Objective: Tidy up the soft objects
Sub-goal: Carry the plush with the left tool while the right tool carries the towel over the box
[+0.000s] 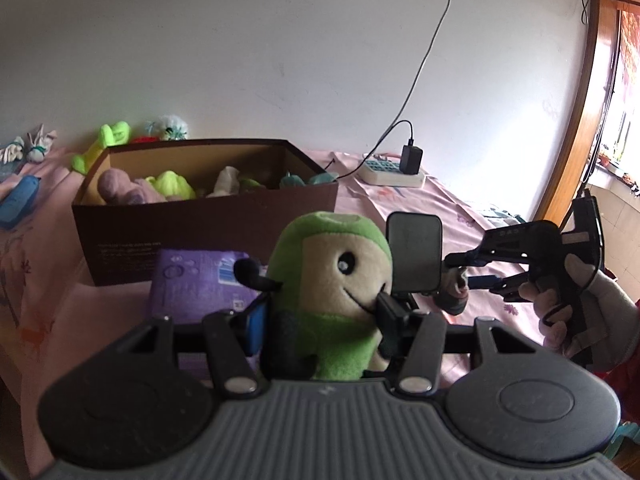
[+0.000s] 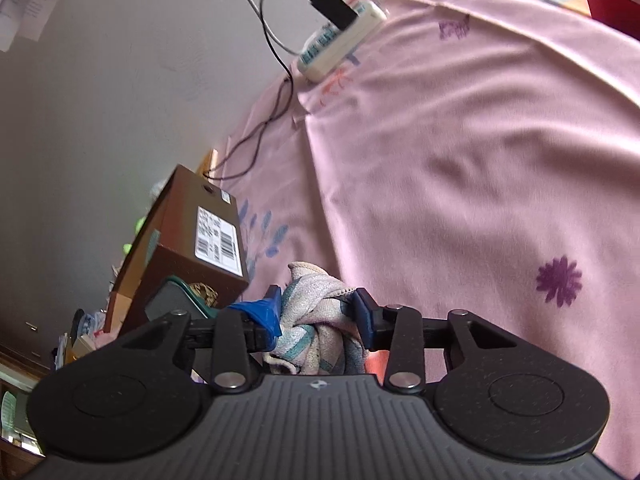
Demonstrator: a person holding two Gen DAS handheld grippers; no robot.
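Observation:
My left gripper (image 1: 320, 312) is shut on a green and cream plush toy (image 1: 332, 280) with a smiling face, held above the pink cloth. A brown cardboard box (image 1: 208, 216) stands behind it and holds several soft toys. My right gripper (image 2: 316, 312) is shut on a rolled pink and teal striped sock (image 2: 316, 320), held above the cloth. The right gripper also shows in the left wrist view (image 1: 456, 284), to the right of the plush, in a gloved hand. The box shows in the right wrist view (image 2: 192, 240) at the left.
A purple packet (image 1: 192, 284) lies in front of the box. A lime toy (image 1: 104, 144), white sock bundles (image 1: 32, 148) and a blue object (image 1: 18, 200) lie at the back left. A power strip (image 1: 390, 172) with a charger sits by the wall.

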